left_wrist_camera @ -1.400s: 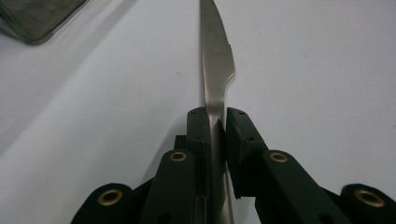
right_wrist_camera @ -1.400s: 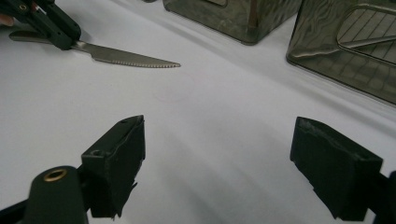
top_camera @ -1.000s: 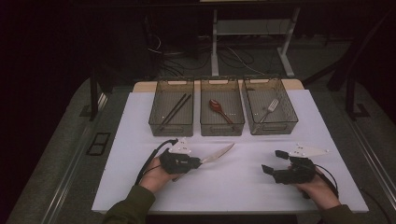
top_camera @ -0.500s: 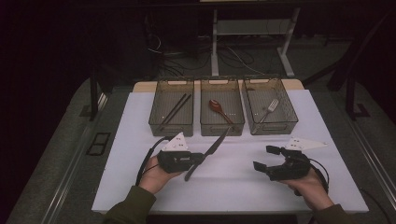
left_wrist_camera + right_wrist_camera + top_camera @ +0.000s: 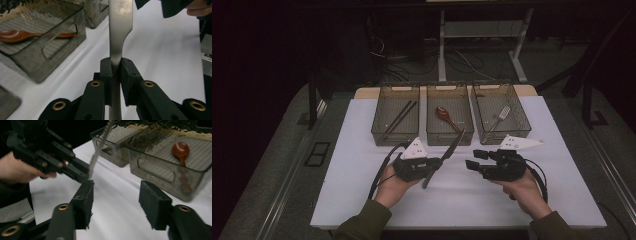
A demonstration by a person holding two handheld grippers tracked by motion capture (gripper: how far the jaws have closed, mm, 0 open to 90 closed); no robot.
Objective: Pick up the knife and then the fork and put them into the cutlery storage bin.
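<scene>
A metal table knife [image 5: 448, 151] is clamped by its handle in my left gripper [image 5: 435, 166], which is shut on it; the blade slants up toward the middle tray. In the left gripper view the knife [image 5: 120, 22] rises straight from between the pads [image 5: 107, 70]. My right gripper [image 5: 471, 160] hovers just right of the knife, pointing left at it. In the right gripper view its jaws [image 5: 116, 197] stand apart and have just been closing, with nothing between them; the knife [image 5: 99, 146] and the left gripper [image 5: 81, 173] lie beyond.
Three clear trays stand in a row at the back of the white mat [image 5: 352, 170]: the left tray [image 5: 379, 131] holds dark chopsticks [image 5: 398, 119], the middle tray [image 5: 447, 137] a red-brown spoon [image 5: 443, 113], the right tray [image 5: 522, 131] a fork [image 5: 500, 116].
The left gripper has lifted and turned the knife from lying rightward to slanting up toward the trays. The right gripper has risen and moved left toward the knife, its jaws narrower.
</scene>
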